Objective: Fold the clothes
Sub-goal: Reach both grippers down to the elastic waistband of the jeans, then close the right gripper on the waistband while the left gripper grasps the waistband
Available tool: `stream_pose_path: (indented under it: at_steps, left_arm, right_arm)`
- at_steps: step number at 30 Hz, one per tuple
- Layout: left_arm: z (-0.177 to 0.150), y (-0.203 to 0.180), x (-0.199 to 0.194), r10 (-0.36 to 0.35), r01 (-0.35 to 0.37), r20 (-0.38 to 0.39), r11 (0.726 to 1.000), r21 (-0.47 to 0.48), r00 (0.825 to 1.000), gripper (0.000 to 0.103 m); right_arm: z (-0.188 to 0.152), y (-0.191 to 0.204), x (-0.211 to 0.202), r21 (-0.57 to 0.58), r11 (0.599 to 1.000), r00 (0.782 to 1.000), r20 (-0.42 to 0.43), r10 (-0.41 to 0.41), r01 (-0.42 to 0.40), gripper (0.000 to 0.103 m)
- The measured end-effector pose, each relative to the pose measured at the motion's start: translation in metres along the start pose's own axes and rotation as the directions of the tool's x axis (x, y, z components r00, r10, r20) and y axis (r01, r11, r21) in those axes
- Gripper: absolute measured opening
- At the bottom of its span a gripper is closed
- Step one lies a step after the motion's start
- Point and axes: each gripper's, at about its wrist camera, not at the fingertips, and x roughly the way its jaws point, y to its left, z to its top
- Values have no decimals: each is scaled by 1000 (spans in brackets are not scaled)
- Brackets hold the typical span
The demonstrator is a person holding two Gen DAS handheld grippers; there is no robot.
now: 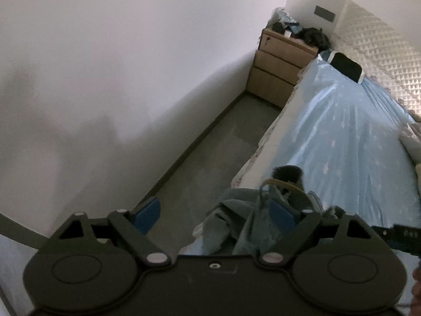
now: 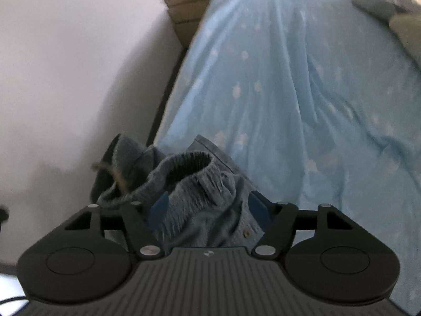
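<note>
A blue-grey denim garment (image 2: 200, 200) with an elastic waistband and fur-trimmed edge hangs bunched at the near left edge of the bed. My right gripper (image 2: 210, 208) has its blue pads (image 2: 158, 210) wide apart with the denim bunched between them. In the left wrist view the same garment (image 1: 236, 226) hangs beside my left gripper (image 1: 213, 213), whose pads (image 1: 146, 212) stand wide apart; the cloth drapes over the right pad. Whether either gripper pinches the cloth is hidden.
The bed carries a light blue star-printed sheet (image 1: 350, 137). A wooden nightstand (image 1: 279, 71) with clutter stands at the head. A white wall (image 1: 105, 65) and a narrow grey floor strip (image 1: 210, 152) lie left. A black-and-white object (image 1: 347, 67) lies near the quilted headboard (image 1: 381, 44).
</note>
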Motion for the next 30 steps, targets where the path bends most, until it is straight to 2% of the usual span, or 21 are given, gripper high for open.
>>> stream_pose_path:
  at_steps: [7, 10, 15, 16, 17, 19, 23, 26, 30]
  left_arm:
    - [16, 12, 22, -28, 28, -39, 1000, -15, 999, 82]
    - [23, 12, 33, -58, 57, -58, 998, -13, 997, 82]
    - [27, 3, 53, -99, 100, -89, 995, 8, 991, 82]
    - [27, 0, 57, -105, 106, -98, 994, 8, 990, 82]
    - [28, -3, 61, -116, 117, -106, 993, 9, 988, 82]
    - [30, -9, 69, -140, 143, -119, 990, 10, 983, 82]
    - [41, -19, 77, -176, 178, -103, 984, 4, 979, 82]
    - [48, -28, 85, -213, 216, -93, 976, 20, 973, 82]
    - [50, -43, 111, -225, 236, -123, 967, 92, 967, 80]
  right_arm:
    - [33, 8, 56, 27, 997, 995, -67, -68, 70, 46]
    - [35, 10, 75, 6, 993, 986, -115, -118, 119, 43]
    - [30, 4, 81, 19, 991, 978, -167, -127, 132, 38]
    - [28, 0, 81, 33, 991, 976, -180, -125, 133, 31]
    - [27, -5, 81, 62, 991, 977, -184, -108, 121, 19]
    - [22, -13, 77, 109, 989, 980, -182, -79, 100, 8]
    - [9, -22, 56, 141, 988, 987, -156, -47, 69, 4]
    - [-3, -24, 31, 135, 990, 994, -105, -21, 35, 4]
    - [-17, -33, 6, 121, 992, 998, -66, -15, 23, 4]
